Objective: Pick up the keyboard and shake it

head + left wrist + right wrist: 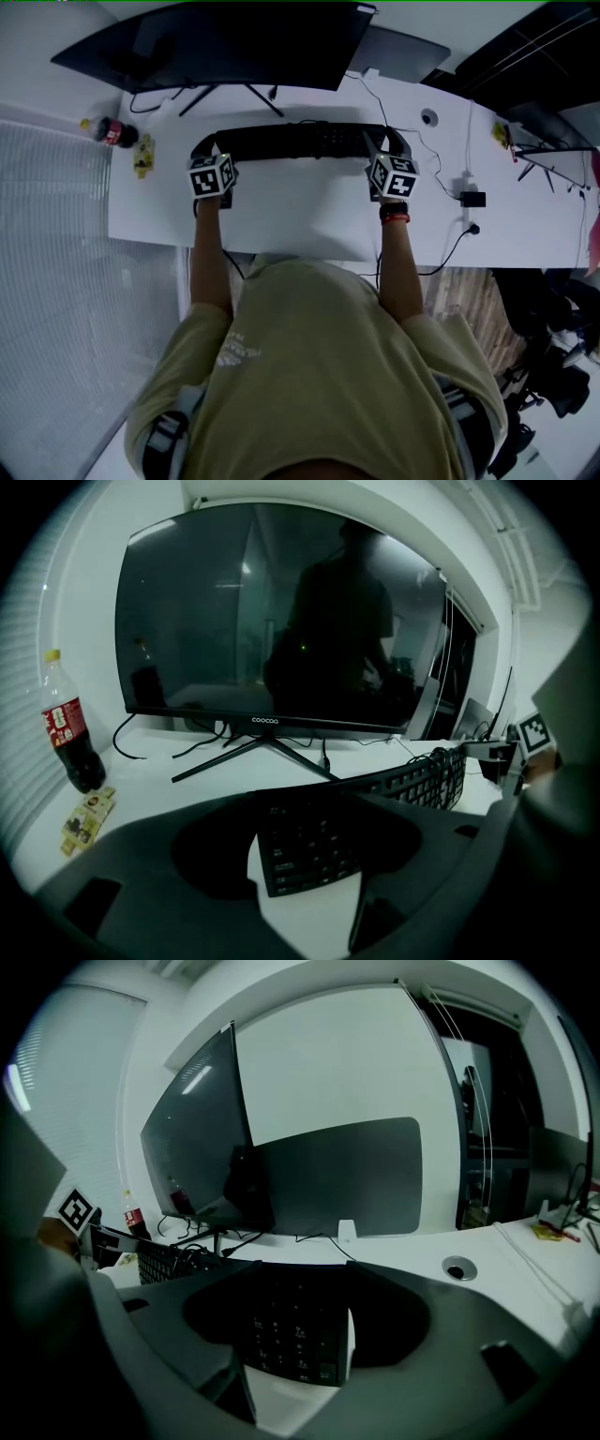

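Note:
A long black keyboard (300, 141) lies across the white desk (300, 223) in front of the monitor. My left gripper (208, 152) is at its left end and my right gripper (388, 148) at its right end. In the left gripper view, the keyboard's end (309, 850) fills the gap between the two curved jaws, and their tips meet its long edges at my left gripper (314, 803). The right gripper view shows the same: the keyboard (291, 1335) sits pinched in my right gripper (292, 1279). I cannot tell whether the keyboard is off the desk.
A large dark monitor (225, 42) on a spread stand is just behind the keyboard, with a second screen (398, 52) to its right. A cola bottle (114, 132) and a snack packet (142, 156) sit at the far left. Cables and a power plug (472, 198) lie to the right.

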Demonstrator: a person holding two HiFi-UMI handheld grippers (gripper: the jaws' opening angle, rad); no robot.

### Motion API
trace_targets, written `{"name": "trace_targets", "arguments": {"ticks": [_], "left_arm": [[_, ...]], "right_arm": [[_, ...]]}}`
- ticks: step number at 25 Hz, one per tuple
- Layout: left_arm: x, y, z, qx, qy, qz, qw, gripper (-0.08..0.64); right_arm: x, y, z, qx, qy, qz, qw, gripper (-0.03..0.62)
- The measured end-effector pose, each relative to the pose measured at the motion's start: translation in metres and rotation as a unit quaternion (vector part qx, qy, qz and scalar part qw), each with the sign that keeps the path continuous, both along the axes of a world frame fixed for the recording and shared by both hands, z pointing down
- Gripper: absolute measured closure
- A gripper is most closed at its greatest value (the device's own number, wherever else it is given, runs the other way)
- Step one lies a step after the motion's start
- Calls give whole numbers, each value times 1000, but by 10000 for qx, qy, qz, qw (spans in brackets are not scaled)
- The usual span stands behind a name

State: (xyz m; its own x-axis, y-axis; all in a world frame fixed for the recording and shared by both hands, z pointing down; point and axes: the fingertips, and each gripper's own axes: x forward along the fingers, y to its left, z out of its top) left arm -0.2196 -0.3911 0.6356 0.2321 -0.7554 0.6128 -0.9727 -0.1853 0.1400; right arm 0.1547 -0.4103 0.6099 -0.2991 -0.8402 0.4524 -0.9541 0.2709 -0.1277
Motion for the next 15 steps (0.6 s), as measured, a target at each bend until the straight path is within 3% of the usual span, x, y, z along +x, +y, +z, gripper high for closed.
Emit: {"name": "trace_targets", "arguments": {"ticks": [5,15], "left_arm": [[2,13,0,237,-28,-4,9997,282],[2,34,-4,388,-103,-65,9992,282]], "right_arm": [[1,12,-1,256,25,-28,9997,311],[3,31,-5,271,8,-83,9996,311]]}}
